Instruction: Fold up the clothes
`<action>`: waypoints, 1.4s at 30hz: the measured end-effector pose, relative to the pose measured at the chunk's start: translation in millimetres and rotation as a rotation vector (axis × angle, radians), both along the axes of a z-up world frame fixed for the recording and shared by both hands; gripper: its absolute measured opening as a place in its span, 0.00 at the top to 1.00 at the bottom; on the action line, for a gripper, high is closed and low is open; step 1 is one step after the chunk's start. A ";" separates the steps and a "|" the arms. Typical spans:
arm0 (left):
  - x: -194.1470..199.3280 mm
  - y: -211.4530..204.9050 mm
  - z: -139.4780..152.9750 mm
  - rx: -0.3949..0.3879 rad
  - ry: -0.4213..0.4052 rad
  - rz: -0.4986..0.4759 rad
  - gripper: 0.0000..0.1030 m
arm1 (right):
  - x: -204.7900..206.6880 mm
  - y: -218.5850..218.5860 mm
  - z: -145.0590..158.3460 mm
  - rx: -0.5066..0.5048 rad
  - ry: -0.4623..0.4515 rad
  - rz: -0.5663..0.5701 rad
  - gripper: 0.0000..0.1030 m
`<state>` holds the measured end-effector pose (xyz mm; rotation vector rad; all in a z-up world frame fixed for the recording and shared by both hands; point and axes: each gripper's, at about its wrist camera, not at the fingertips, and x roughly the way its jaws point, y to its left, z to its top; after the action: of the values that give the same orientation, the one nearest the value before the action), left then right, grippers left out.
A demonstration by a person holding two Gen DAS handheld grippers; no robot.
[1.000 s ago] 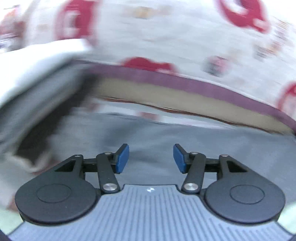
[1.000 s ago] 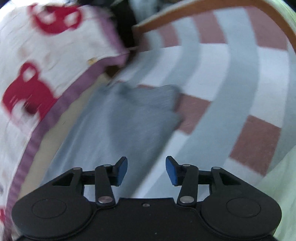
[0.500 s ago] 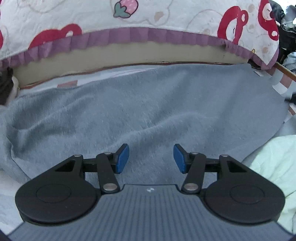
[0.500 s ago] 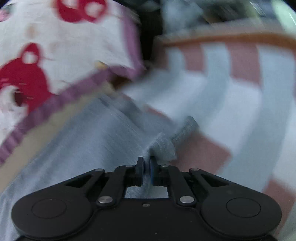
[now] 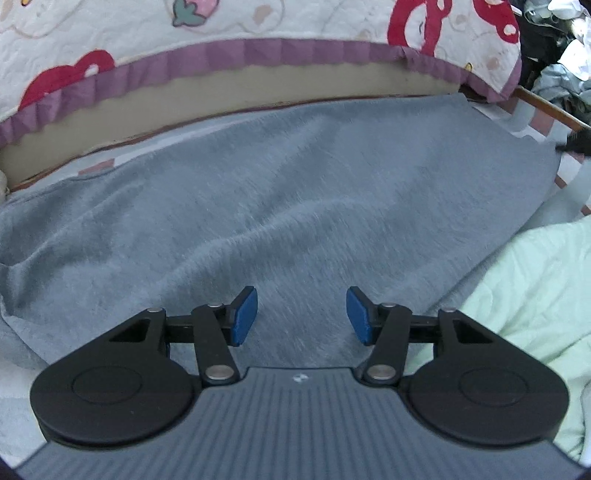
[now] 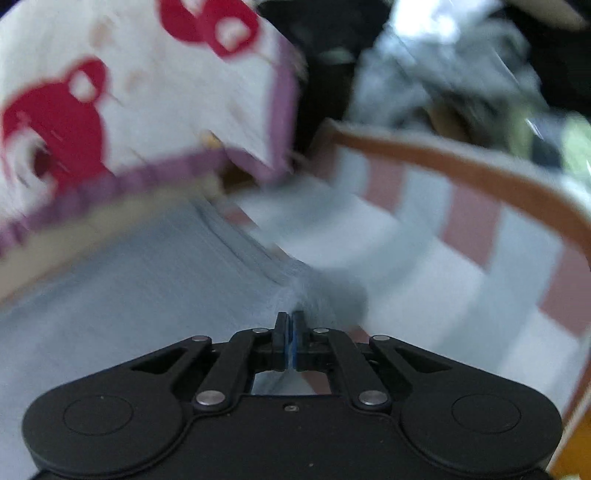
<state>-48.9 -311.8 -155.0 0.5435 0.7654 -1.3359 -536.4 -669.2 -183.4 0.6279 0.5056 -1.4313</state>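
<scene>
Two grippers are in your hands, and they stand differently. Your left gripper [image 5: 301, 319] has its blue fingers [image 5: 243, 315] spread wide apart, with nothing between them; it hangs over the grey garment [image 5: 295, 192], and whether the pads touch the fabric you cannot tell from this view. Your right gripper [image 6: 290, 334] has its fingers pressed together on an edge of the grey garment [image 6: 147, 295], and a small bunch of the cloth stands up just in front of the tips. The right wrist view is blurred, so finer details of this pinch are not clear.

The grey garment lies spread across the checked sheet [image 6: 461, 280], which has red-brown, white and pale grey squares. In the left wrist view a soft ridge crosses the middle of the fabric, and its far edge runs near the tan side of a mattress [image 5: 258, 88]. Over that mattress hangs a white quilt [image 5: 110, 26] with red figures and a purple ruffled border. Beside the garment, on the right side of the left wrist view, lies a pale green cloth [image 5: 535, 295], touching or overlapping its edge. A wooden rail [image 6: 480, 173] curves behind the checked sheet, and beyond it a pile of other clothes [image 6: 443, 81] is visible, too blurred to describe.
</scene>
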 end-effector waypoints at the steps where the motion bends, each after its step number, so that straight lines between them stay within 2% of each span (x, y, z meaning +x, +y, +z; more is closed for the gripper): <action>1: 0.1 -0.4 -0.9 0.005 0.007 -0.001 0.48 | -7.1 2.1 -8.0 0.013 -0.013 -0.028 1.00; 3: 0.7 -0.3 -2.2 0.012 0.019 0.000 0.48 | -19.9 5.9 -16.4 0.026 -0.076 -0.068 0.99; 7: 1.7 0.2 -2.7 0.013 0.021 0.004 0.48 | -34.2 10.3 -15.1 0.031 -0.254 -0.062 0.99; 8: 1.7 -0.1 -2.8 0.012 0.022 0.007 0.48 | -36.1 10.1 -15.2 0.049 -0.314 -0.058 0.95; 10: 2.1 -0.8 -2.7 0.010 0.025 0.014 0.48 | -36.1 6.6 -23.0 0.107 -0.381 -0.096 0.84; 11: 2.3 -1.1 -2.7 0.009 0.026 0.018 0.48 | -35.4 4.2 -28.4 0.141 -0.405 -0.123 0.62; 12: 2.4 -1.5 -2.8 0.009 0.025 0.020 0.48 | -34.7 1.8 -33.8 0.176 -0.428 -0.150 0.45; 14: 2.3 -1.9 -3.5 0.012 0.020 0.020 0.48 | -30.0 3.9 -39.9 0.170 -0.451 -0.164 0.41; 16: 1.8 -2.2 -4.0 0.015 0.014 0.018 0.47 | -22.4 5.8 -40.5 0.153 -0.458 -0.142 0.41; 17: 1.8 -2.3 -4.2 0.016 0.011 0.019 0.47 | -18.7 6.0 -40.7 0.153 -0.469 -0.122 0.47; 18: 2.0 -2.3 -4.3 0.016 0.011 0.021 0.47 | -14.5 6.3 -40.0 0.143 -0.468 -0.102 0.69; 19: 2.2 -2.4 -4.4 0.016 0.010 0.022 0.47 | -9.5 6.7 -37.8 0.122 -0.451 -0.080 0.82; 20: 2.5 -2.4 -4.5 0.016 0.009 0.024 0.47 | -4.4 8.7 -34.2 0.089 -0.426 -0.061 0.89; 21: 2.7 -2.4 -4.6 0.017 0.008 0.026 0.47 | 0.7 12.8 -28.7 0.041 -0.388 -0.046 0.92; 25: 3.6 -2.5 -5.0 0.018 0.005 0.034 0.47 | 36.1 34.7 -7.1 -0.090 -0.223 0.054 0.95; 26: 3.8 -2.5 -5.1 0.018 0.004 0.035 0.47 | 47.1 38.9 -2.0 -0.117 -0.152 0.086 0.96; 28: 3.9 -2.6 -5.3 0.019 0.004 0.037 0.47 | 74.2 42.6 2.2 -0.146 0.068 0.149 0.96; 29: 3.9 -2.5 -5.3 0.019 0.003 0.037 0.47 | 81.1 44.7 1.8 -0.152 0.111 0.163 0.96; 32: 3.4 -2.3 -4.9 0.020 -0.001 0.036 0.47 | 89.1 47.6 -2.0 -0.153 0.132 0.189 0.96; 34: 3.5 -2.6 -4.9 0.020 -0.004 0.038 0.47 | 85.5 43.0 -6.0 -0.131 0.126 0.161 0.96; 37: 4.5 -2.6 -5.5 0.023 -0.009 0.042 0.47 | 80.1 36.1 -11.9 -0.098 0.117 0.119 0.89; 39: 5.5 -2.1 -5.8 0.025 -0.013 0.044 0.47 | 76.5 31.6 -15.9 -0.076 0.112 0.091 0.60; 41: 6.3 -2.0 -5.9 0.028 -0.020 0.047 0.47 | 72.9 27.0 -19.9 -0.055 0.106 0.063 0.49; 42: 6.5 -2.1 -6.1 0.030 -0.024 0.048 0.47 | 71.2 24.7 -21.9 -0.044 0.103 0.049 0.49</action>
<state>-42.3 -313.9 -161.1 0.5599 0.7754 -1.2731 -465.3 -644.5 -205.2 0.5056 0.5655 -1.4293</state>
